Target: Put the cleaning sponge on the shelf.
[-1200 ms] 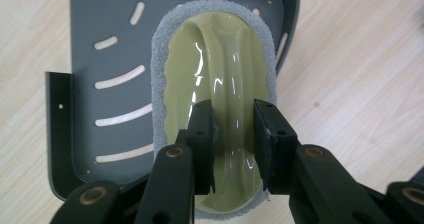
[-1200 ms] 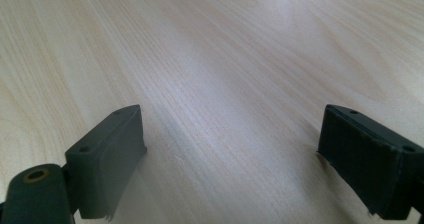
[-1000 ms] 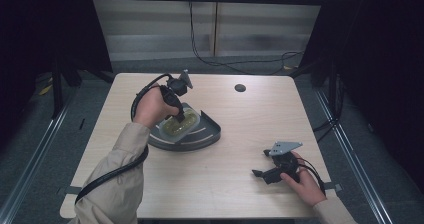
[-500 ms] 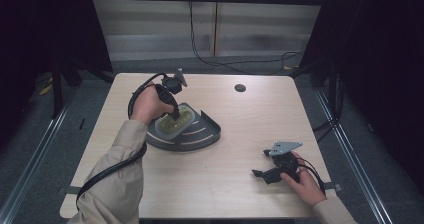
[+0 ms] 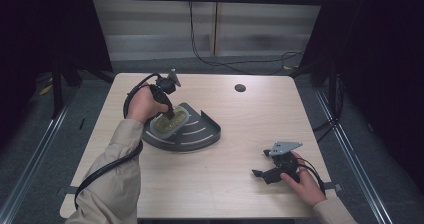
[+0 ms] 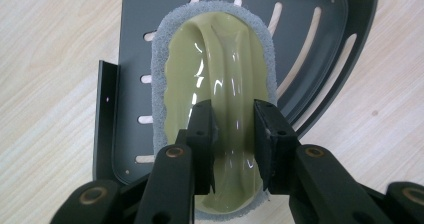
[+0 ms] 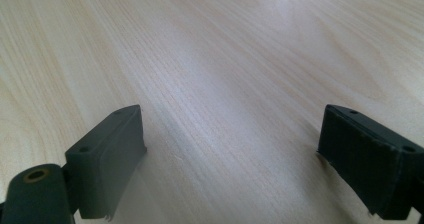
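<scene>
A scrubber with a glossy yellow-green handle and a grey sponge rim (image 6: 220, 74) lies over the dark grey slotted corner tray (image 6: 320, 39). My left gripper (image 6: 234, 144) is shut on the raised ridge of its handle, one jaw on each side. In the high view the left gripper (image 5: 169, 115) holds the scrubber (image 5: 170, 123) over the left part of the tray (image 5: 200, 134). My right gripper (image 5: 261, 173) rests low by the table's front right, held by a hand. In the right gripper view its jaws (image 7: 232, 159) stand wide open over bare wood.
The light wooden table (image 5: 240, 114) has a small round dark hole (image 5: 240, 88) near its back edge. Cables trail from both grippers. Dark floor and metal rails surround the table.
My left hand has carried the scrubber leftward and a little lower over the tray. The right hand and its gripper have kept still.
</scene>
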`<control>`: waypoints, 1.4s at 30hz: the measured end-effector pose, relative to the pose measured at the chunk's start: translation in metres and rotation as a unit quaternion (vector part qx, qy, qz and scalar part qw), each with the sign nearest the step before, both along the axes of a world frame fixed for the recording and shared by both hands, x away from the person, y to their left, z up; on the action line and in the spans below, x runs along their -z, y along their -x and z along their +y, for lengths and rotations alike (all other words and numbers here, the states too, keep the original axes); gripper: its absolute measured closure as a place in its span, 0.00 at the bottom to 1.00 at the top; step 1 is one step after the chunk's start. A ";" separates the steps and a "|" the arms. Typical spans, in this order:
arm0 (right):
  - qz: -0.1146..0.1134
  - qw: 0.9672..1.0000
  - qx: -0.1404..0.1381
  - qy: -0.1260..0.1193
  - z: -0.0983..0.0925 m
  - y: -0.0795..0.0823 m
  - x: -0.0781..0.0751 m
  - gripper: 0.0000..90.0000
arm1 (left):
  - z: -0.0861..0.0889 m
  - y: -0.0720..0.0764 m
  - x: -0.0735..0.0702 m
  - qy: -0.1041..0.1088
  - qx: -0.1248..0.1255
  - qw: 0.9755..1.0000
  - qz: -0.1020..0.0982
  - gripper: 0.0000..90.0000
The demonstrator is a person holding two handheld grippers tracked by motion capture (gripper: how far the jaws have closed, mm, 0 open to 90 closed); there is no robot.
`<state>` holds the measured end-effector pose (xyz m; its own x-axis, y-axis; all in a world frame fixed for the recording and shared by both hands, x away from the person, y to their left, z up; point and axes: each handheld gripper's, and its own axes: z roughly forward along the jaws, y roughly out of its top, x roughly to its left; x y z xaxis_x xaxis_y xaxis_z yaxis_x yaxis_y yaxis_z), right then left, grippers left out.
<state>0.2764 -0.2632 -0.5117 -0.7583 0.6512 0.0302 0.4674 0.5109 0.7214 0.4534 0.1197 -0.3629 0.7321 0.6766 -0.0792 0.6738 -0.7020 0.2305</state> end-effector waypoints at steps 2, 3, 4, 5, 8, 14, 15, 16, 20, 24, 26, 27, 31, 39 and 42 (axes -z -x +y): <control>0.000 1.000 0.000 0.000 0.000 0.000 0.000 0.12 | 0.002 -0.001 0.001 0.000 0.000 1.000 -0.003 0.79; 0.000 1.000 0.000 0.000 0.000 0.000 0.000 0.12 | 0.003 -0.001 0.001 0.002 0.000 1.000 -0.003 0.79; 0.000 1.000 0.000 0.000 0.000 0.000 0.000 0.12 | 0.005 -0.002 0.002 0.001 0.003 1.000 -0.003 0.79; 0.000 1.000 0.000 0.000 0.000 0.000 0.000 0.12 | 0.005 -0.002 0.002 0.003 0.002 1.000 -0.005 0.79; -0.001 1.000 0.000 0.000 0.000 0.000 0.000 0.12 | 0.009 -0.004 0.004 0.000 0.003 1.000 -0.004 0.79; -0.001 1.000 0.000 0.000 0.000 0.000 0.000 0.12 | 0.015 -0.006 0.011 0.004 -0.003 1.000 -0.008 0.79; 0.000 1.000 0.000 0.000 0.000 0.000 0.000 0.12 | 0.015 -0.006 0.012 0.002 -0.004 1.000 -0.008 0.79; 0.000 1.000 0.000 0.000 0.000 0.000 0.000 0.12 | 0.016 -0.007 0.013 0.001 -0.003 1.000 -0.008 0.79; 0.000 1.000 0.000 0.000 0.000 0.000 0.000 0.12 | 0.020 -0.008 0.016 -0.004 -0.002 1.000 -0.010 0.79; 0.000 1.000 0.000 0.000 0.000 0.000 0.000 0.12 | 0.022 -0.009 0.021 -0.013 0.005 1.000 -0.008 0.79; 0.000 1.000 0.000 0.000 0.000 0.000 0.000 0.12 | 0.023 -0.009 0.022 -0.016 0.004 1.000 -0.009 0.79; 0.000 1.000 0.000 0.000 0.000 0.000 0.000 0.12 | 0.023 -0.009 0.023 -0.015 0.002 1.000 -0.008 0.79; 0.000 1.000 0.000 0.000 0.000 0.000 0.000 0.12 | 0.023 -0.010 0.026 -0.020 -0.002 1.000 -0.004 0.79; 0.000 1.000 0.000 0.000 0.000 0.000 0.000 0.12 | 0.020 -0.013 0.029 -0.022 0.005 1.000 -0.004 0.79; 0.000 1.000 0.000 0.000 0.000 0.000 0.000 0.12 | 0.019 -0.014 0.031 -0.022 0.005 1.000 -0.006 0.79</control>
